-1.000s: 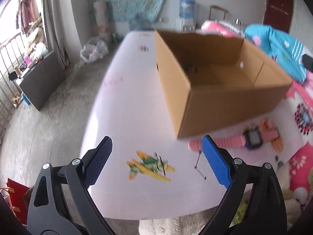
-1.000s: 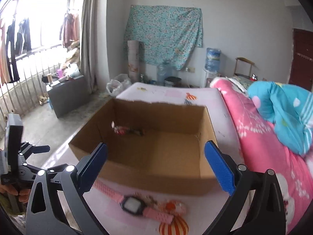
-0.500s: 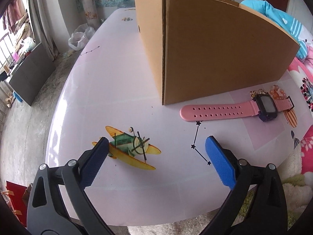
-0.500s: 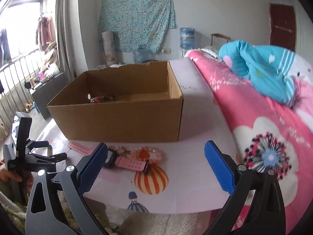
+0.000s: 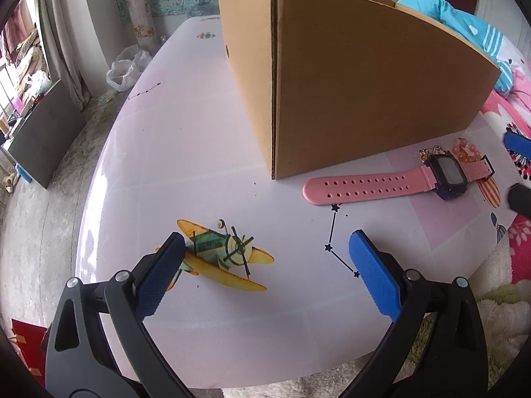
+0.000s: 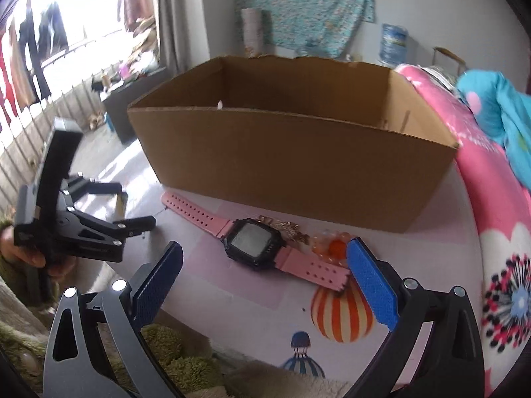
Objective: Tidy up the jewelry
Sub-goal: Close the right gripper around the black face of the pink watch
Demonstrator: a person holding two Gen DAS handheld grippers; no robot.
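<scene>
Half a second on, your right gripper point(image 6: 264, 275) has dropped and closed in on the pink watch point(image 6: 255, 243), which now fills the middle of its view rather than sitting small beneath the cardboard box point(image 6: 298, 162); your left gripper point(image 5: 265, 270) has edged forward only slightly. Both tools stand wide open and hold nothing. Your right one frames the watch's black face between its blue pads point(image 6: 371, 285), hovering just above the pale pink table point(image 6: 205, 285). The watch lies flat in front of the box's near wall, its long perforated strap running out to the left. A gold trinket point(image 6: 287, 227) and an orange bead bracelet point(image 6: 332, 247) lie bunched at the watch's far side, touching or nearly touching it, between the watch and the box. Your left gripper shows in the right wrist view at the table's left edge, held in your hand point(image 6: 31, 258). From your left wrist view, the watch point(image 5: 395, 184) lies ahead and to the right, well apart from your open pads point(image 5: 373, 277), which straddle the printed airplane point(image 5: 222, 255) on the tabletop.
</scene>
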